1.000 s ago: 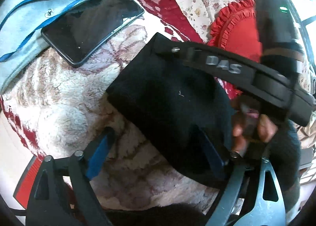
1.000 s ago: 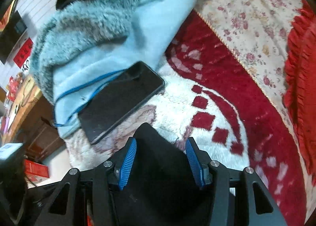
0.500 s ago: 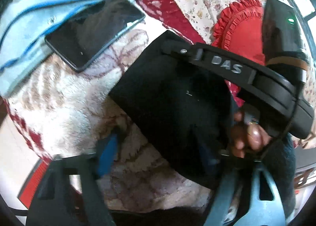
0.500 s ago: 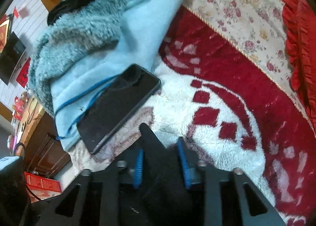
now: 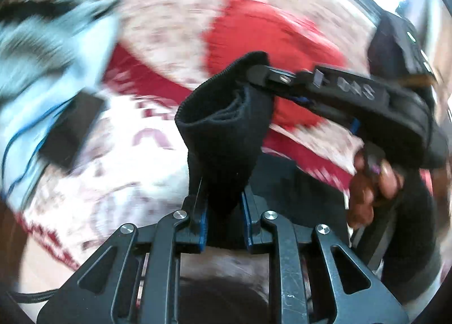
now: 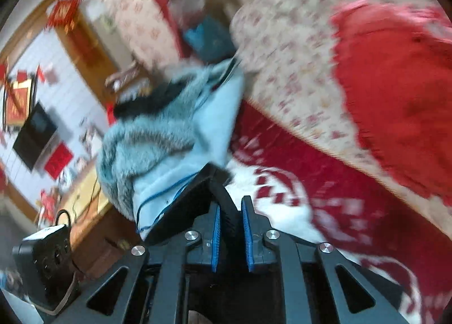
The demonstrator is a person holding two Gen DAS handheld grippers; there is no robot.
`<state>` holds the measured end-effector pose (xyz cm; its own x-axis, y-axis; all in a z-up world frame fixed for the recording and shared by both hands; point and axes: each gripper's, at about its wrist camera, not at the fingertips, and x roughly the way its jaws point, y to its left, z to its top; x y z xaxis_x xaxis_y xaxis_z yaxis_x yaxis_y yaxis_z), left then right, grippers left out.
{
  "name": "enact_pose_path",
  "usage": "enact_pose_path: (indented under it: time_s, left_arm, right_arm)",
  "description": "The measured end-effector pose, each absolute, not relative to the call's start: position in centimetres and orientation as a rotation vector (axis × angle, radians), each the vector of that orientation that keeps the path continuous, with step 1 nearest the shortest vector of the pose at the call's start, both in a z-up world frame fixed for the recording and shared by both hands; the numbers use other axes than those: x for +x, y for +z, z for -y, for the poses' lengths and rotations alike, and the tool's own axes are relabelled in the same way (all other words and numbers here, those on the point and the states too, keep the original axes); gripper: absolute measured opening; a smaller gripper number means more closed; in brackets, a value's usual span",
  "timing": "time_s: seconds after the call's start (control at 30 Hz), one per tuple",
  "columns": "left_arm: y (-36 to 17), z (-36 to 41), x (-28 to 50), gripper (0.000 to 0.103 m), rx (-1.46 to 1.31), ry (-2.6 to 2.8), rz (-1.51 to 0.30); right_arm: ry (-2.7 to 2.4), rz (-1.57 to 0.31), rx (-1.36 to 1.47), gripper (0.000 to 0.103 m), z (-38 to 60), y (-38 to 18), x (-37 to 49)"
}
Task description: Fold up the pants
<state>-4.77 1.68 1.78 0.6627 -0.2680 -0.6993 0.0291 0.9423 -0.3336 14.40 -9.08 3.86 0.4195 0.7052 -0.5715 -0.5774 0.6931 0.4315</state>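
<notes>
Between my left gripper's [image 5: 223, 211] jaws sits a bunched fold of the black pants [image 5: 223, 126], clenched tight and lifted off the bed. My right gripper [image 6: 229, 228] jaws pinch another corner of that cloth, narrow gap only. Beyond lie the red-and-white fleece blanket [image 6: 282, 211], a phone [image 5: 70, 129] on it, a light-blue fleece jacket [image 6: 180, 137], and a red ruffled cushion [image 6: 395, 114], all motion-blurred.

The left gripper [image 5: 223, 211] has its two blue pads pressed tight on the black pants [image 5: 223, 126]. The right gripper [image 6: 230, 228] pinches a thin fold of the same cloth, its pads close together. In the left view it reaches in from the right side, and the person's right hand [image 5: 370, 182] wraps around its handle.
</notes>
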Motion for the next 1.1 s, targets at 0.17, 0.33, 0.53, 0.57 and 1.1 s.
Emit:
enact_pose_path:
  time_s: [0.17, 0.33, 0.53, 0.57, 1.1]
  left_arm:
    - [-0.8, 4.5, -3.2, 0.018, -0.174, -0.314, -0.959]
    - [-3.1, 6.4, -2.6, 0.019, -0.151, -0.376, -1.084]
    - [0.0, 3.6, -4.7, 0.039, -0.182, -0.425, -1.039]
    - [0.5, 2.9, -4.9, 0.042, -0.177, -0.411, -1.021]
    - [-3.5, -0.3, -2.3, 0.042, -0.208, -0.194, -1.073]
  right_arm:
    - [0.594, -0.817, 0.289, 0.013, 17.6, 2.7, 12.3]
    - [0.449, -0.837, 0.551, 0.049, 25.1, -0.1, 10.2]
    - [0.483, -0.863, 0.653, 0.051, 26.7, -1.9, 8.0]
    - [0.493, -0.883, 0.652, 0.052, 26.2, -2.4, 8.0]
    - [0.534, -1.019, 0.569, 0.023, 18.5, -7.1, 9.6]
